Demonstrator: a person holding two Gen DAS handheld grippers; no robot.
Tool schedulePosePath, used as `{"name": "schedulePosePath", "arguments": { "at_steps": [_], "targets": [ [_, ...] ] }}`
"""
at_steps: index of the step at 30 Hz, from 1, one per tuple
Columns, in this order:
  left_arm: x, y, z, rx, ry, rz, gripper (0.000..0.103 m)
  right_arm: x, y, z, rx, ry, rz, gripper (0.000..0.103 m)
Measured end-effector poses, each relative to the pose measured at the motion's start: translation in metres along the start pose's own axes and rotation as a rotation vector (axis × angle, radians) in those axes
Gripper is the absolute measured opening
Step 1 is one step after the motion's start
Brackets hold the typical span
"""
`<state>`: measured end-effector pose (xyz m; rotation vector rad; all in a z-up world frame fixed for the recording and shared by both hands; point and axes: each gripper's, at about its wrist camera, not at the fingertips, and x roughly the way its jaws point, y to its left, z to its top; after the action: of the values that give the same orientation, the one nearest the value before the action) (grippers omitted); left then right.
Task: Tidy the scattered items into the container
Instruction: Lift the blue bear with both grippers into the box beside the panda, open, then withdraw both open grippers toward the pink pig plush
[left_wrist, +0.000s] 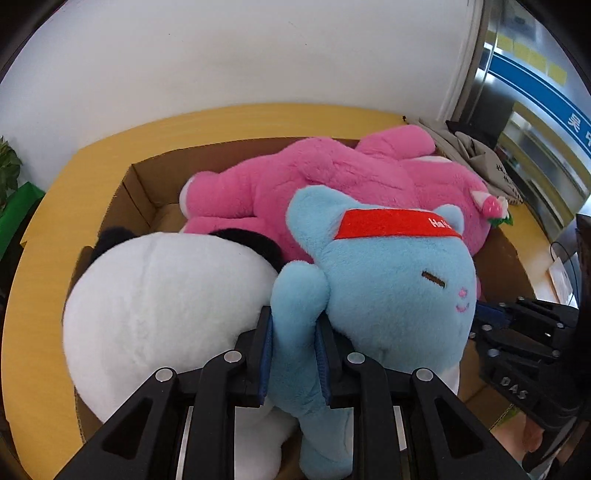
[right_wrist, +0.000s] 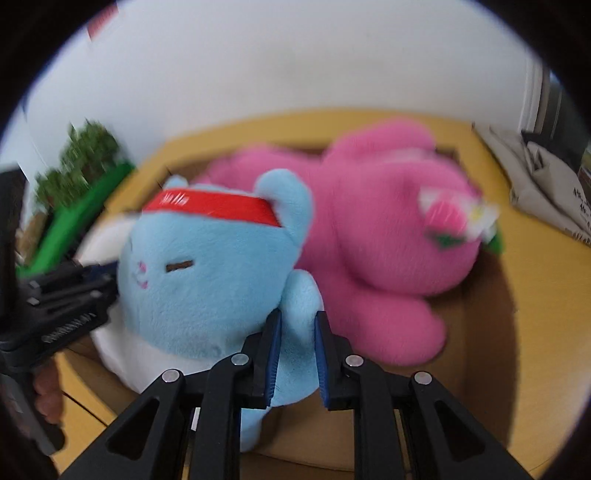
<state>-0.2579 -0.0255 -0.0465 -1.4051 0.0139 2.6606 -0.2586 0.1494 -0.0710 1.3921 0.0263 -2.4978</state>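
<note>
The yellow table (left_wrist: 44, 280) carries an open cardboard box (left_wrist: 140, 192), set against the white wall so that its open top faces the person, which makes it the natural place for the soft toys to end up. Lying lengthwise across the far part of the box is the pink plush (left_wrist: 332, 184), the biggest toy; it fills most of the width, so anything added has to sit in front of it or on top. Nearer and to the left, a white plush with black ears (left_wrist: 162, 306) bulges above the box wall, taking up the near left corner. The blue plush cat (left_wrist: 391, 291) with its red headband (left_wrist: 391, 223) is the thing in hand: it hangs over the near part of the box, pressed against the white toy and overlapping the pink one, not yet set down as far as I can judge. It is carried by both arms, likely because a floppy body held at one limb would swing. The left gripper (left_wrist: 294, 350) has its fingers closed on one blue arm, the fur squeezed between the blue pads, and the right gripper (right_wrist: 297, 354) pinches the other arm the same way. A folded grey cloth bag (left_wrist: 480, 155) lies on the table beyond the box, apart from the toys.
</note>
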Motion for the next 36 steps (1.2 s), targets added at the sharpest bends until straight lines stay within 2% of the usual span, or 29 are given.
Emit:
{"name": "schedulePosePath", "arguments": {
  "at_steps": [2,6,9,10,11,12,13,15,19,23,25,27,33,36],
  "targets": [
    [0.003,-0.008,-0.001,0.033,0.004,0.032,0.023,0.014,-0.003,-0.009,0.017,0.026,-0.008,0.022],
    [0.0,-0.011,-0.004,0.049,-0.001,0.051,0.024,0.01,-0.011,-0.012,0.059,0.0,0.003,0.031],
    [-0.015,-0.014,-0.008,0.038,-0.024,0.042,0.031,-0.009,-0.014,-0.019,0.057,-0.046,-0.032,0.057],
    [-0.025,-0.017,-0.013,0.034,-0.031,0.033,0.039,-0.02,-0.015,-0.023,0.06,-0.067,-0.053,0.073],
    [-0.036,-0.017,-0.017,0.028,-0.043,0.021,0.054,-0.032,-0.015,-0.027,0.064,-0.098,-0.05,0.082],
    [-0.048,-0.017,-0.023,0.019,-0.067,0.023,0.065,-0.044,-0.015,-0.032,0.067,-0.132,-0.039,0.082],
    [-0.061,-0.018,-0.029,0.011,-0.104,0.047,0.086,-0.057,-0.015,-0.036,0.07,-0.165,-0.028,0.082],
    [-0.091,-0.019,-0.045,0.007,-0.182,0.097,0.098,-0.077,-0.012,-0.049,0.054,-0.193,-0.003,0.082],
    [-0.14,-0.022,-0.082,-0.001,-0.242,0.103,0.1,-0.104,0.009,-0.08,-0.001,-0.2,-0.033,0.082],
    [-0.166,-0.021,-0.12,-0.043,-0.28,0.121,0.101,-0.127,0.031,-0.108,-0.036,-0.23,-0.055,0.082],
    [-0.173,-0.016,-0.135,-0.087,-0.279,0.106,0.101,-0.138,0.041,-0.119,-0.047,-0.251,-0.057,0.082],
    [-0.178,-0.014,-0.145,-0.121,-0.265,0.076,0.101,-0.145,0.051,-0.126,-0.066,-0.262,-0.065,0.082],
    [-0.198,-0.023,-0.168,-0.114,-0.296,0.087,0.101,-0.163,0.063,-0.135,-0.09,-0.281,-0.09,0.082],
    [-0.202,-0.025,-0.174,-0.124,-0.285,0.063,0.101,-0.169,0.068,-0.142,-0.109,-0.288,-0.108,0.082]
  ]
}}
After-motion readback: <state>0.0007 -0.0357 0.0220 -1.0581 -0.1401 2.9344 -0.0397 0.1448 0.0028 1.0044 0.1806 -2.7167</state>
